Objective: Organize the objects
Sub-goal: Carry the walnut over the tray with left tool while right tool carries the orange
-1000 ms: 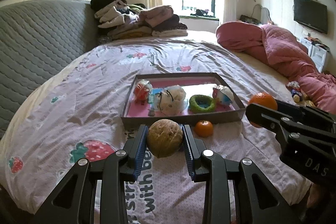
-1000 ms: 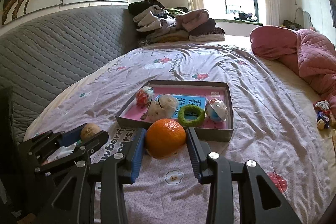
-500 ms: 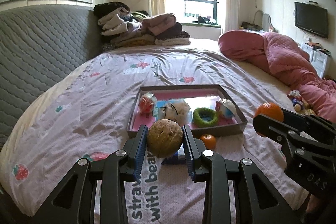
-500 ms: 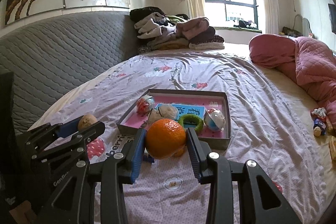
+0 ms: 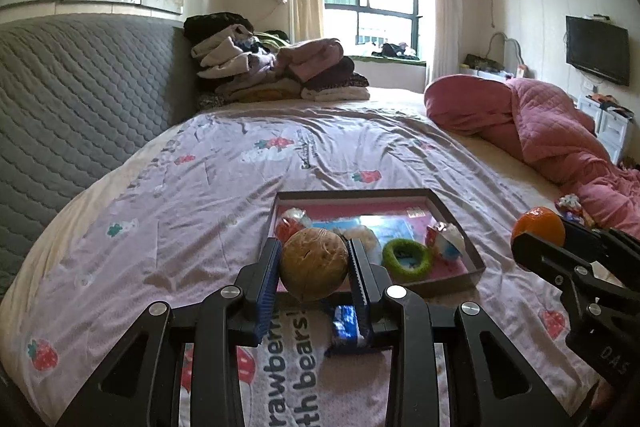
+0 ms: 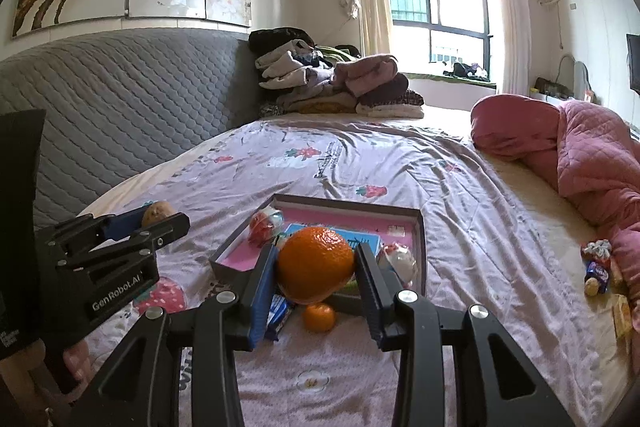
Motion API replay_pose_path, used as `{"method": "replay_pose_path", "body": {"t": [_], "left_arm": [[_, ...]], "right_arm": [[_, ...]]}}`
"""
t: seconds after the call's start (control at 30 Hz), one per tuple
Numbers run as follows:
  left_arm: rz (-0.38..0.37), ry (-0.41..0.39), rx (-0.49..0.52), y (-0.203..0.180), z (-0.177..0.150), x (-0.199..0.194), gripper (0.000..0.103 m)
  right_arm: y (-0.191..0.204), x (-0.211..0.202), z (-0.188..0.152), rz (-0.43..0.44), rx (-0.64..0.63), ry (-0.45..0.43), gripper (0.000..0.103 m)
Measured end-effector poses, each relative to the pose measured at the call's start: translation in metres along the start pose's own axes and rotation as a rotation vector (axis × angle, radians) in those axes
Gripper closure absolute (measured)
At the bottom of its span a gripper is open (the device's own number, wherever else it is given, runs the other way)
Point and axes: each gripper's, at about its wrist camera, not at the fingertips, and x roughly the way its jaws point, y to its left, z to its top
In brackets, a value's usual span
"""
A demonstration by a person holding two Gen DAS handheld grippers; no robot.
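My left gripper (image 5: 314,269) is shut on a round brown potato (image 5: 313,264), held above the bedsheet just in front of the shallow brown tray (image 5: 476,261). My right gripper (image 6: 316,273) is shut on a large orange (image 6: 316,263), also raised before the tray (image 6: 420,223). The tray has a pink floor and holds a green ring (image 5: 407,259), two foil-wrapped balls (image 5: 444,242) and a white plush, partly hidden by the potato. A small mandarin (image 6: 319,316) and a blue snack packet (image 6: 279,311) lie on the sheet in front of the tray. Each gripper shows in the other's view.
The strawberry-print sheet (image 5: 192,211) covers a wide bed. A grey quilted headboard (image 5: 72,99) runs along the left, folded clothes (image 5: 276,71) are piled at the far end, and a pink quilt (image 5: 560,139) lies on the right with small wrapped items (image 6: 598,267) beside it.
My left gripper has risen with the potato, so the tray sits lower and farther off, and the blue packet now shows beneath it. The right gripper holds the orange almost still, tilted up slightly.
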Motion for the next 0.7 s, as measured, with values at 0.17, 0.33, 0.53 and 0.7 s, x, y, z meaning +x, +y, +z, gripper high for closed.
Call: {"method": "replay_pose_path", "body": {"t": [0.17, 0.33, 0.53, 0.7], "left_arm": [[0.001, 0.001, 0.004, 0.003, 0.008, 0.014, 0.069], [-0.003, 0.007, -0.002, 0.006, 0.017, 0.029, 0.069], [0.008, 0.006, -0.001, 0.012, 0.026, 0.045, 0.069], [0.020, 0.015, -0.004, 0.017, 0.031, 0.060, 0.069]], "right_arm": [[-0.002, 0.011, 0.007, -0.005, -0.007, -0.004, 0.064], [-0.006, 0.025, 0.013, -0.008, -0.011, -0.003, 0.064], [-0.010, 0.042, 0.017, -0.017, -0.022, 0.013, 0.064], [-0.016, 0.058, 0.018, -0.023, -0.015, 0.026, 0.064]]}}
